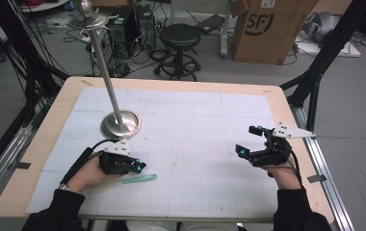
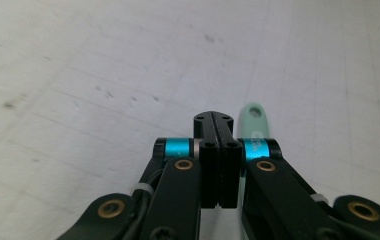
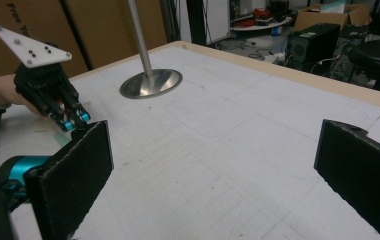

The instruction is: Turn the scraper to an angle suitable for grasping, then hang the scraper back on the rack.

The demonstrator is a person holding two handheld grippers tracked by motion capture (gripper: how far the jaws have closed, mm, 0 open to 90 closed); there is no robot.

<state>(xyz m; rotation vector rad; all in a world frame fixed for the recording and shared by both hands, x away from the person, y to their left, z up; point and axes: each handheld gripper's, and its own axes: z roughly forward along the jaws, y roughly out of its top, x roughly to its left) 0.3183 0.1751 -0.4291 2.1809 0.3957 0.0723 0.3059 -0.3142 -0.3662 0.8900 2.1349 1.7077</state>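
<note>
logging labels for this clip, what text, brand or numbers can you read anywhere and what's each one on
"SF" in a round logo: on the cardboard box on the floor behind the table.
Faint print, perhaps "Free", too blurred to read surely: on the cardboard wall in the right gripper view.
Mint green tool: no readable marking.
Metal stand: none.
</note>
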